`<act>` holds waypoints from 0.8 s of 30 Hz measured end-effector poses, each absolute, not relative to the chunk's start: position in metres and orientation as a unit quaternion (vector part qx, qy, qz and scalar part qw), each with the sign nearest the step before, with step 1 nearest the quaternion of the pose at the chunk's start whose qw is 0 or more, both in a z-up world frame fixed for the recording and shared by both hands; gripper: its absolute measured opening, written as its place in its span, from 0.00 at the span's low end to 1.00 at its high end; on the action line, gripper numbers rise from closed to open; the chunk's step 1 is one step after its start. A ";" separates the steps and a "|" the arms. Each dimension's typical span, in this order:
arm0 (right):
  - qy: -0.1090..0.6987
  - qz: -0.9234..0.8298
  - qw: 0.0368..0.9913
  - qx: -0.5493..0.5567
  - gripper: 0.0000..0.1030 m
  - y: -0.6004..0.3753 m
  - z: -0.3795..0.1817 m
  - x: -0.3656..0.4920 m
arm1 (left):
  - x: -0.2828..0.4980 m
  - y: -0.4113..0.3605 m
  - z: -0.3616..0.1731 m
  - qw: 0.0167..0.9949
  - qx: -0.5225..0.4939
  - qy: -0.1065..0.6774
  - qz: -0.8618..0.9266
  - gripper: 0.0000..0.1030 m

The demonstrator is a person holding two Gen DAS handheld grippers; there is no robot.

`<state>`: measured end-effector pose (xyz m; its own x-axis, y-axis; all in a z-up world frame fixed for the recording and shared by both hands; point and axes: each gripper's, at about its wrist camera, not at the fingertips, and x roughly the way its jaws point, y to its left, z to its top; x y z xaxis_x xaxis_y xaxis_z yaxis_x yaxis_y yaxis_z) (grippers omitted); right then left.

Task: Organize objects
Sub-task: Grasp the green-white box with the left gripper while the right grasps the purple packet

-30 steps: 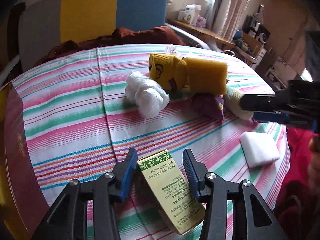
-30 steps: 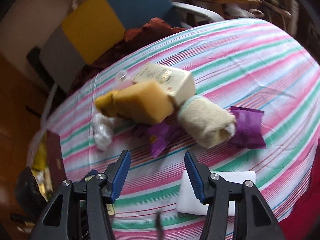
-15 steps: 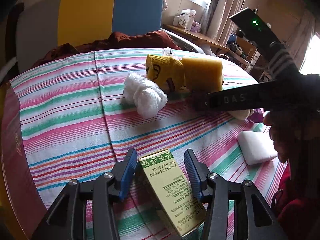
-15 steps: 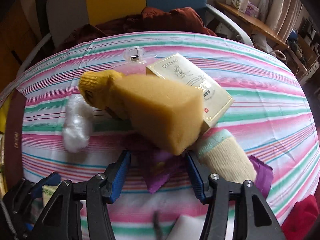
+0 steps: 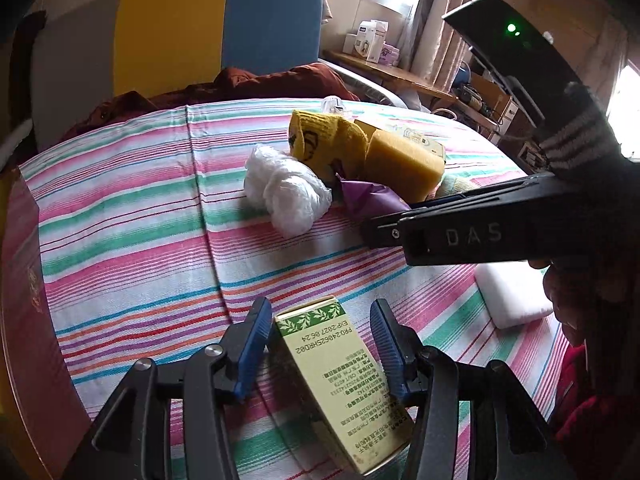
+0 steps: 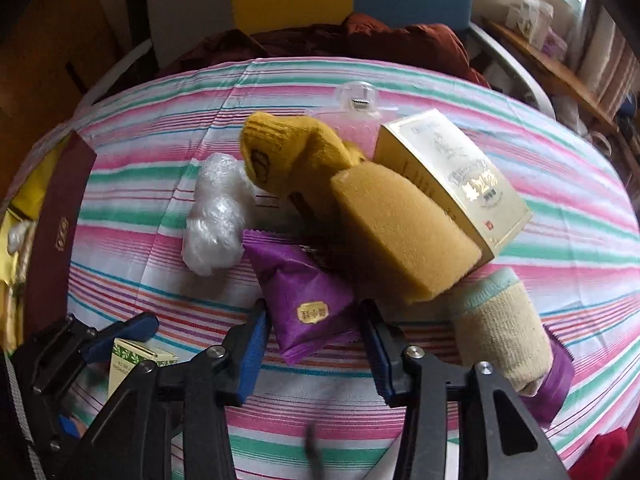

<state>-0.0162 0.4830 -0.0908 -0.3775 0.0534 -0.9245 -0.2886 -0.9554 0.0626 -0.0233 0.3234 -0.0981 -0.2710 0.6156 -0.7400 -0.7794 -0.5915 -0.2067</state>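
Over on the striped bench [image 5: 120, 216], still mostly a heap: sponge [image 6: 404, 232], yellow sock [image 6: 296, 156], gold box [image 6: 452, 176], wrap ball [image 6: 216, 216], rolled sock [image 6: 500, 320]. Right tool [image 6: 314, 344] closing around the purple packet [image 6: 304, 296], pads not quite on it. Left tool [image 5: 320, 344] opening, astride the green box [image 5: 340, 380], not gripping. Barely started; nearly everything left to sort.

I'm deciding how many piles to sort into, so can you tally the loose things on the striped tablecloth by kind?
Boxes: 2, the green-leaf box and the gold box
Purple snack packets: 2
Rolled socks: 2, mustard and cream
Sponges: 1
White plastic wads: 1
White pads: 1
Clear clips: 1
Total: 10
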 end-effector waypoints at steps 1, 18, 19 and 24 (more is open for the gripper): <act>0.109 0.819 0.106 -0.553 0.48 0.484 -0.093 -0.017 | -0.023 0.323 -0.098 0.441 -0.412 0.099 0.791 0.52; 0.093 0.820 0.100 -0.556 0.46 0.482 -0.093 -0.018 | -0.024 0.323 -0.097 0.440 -0.411 0.101 0.792 0.50; 0.094 0.820 0.100 -0.556 0.46 0.482 -0.092 -0.018 | -0.024 0.323 -0.096 0.440 -0.411 0.102 0.792 0.50; 0.098 0.823 0.096 -0.551 0.44 0.485 -0.088 -0.020 | -0.025 0.324 -0.093 0.441 -0.415 0.098 0.790 0.47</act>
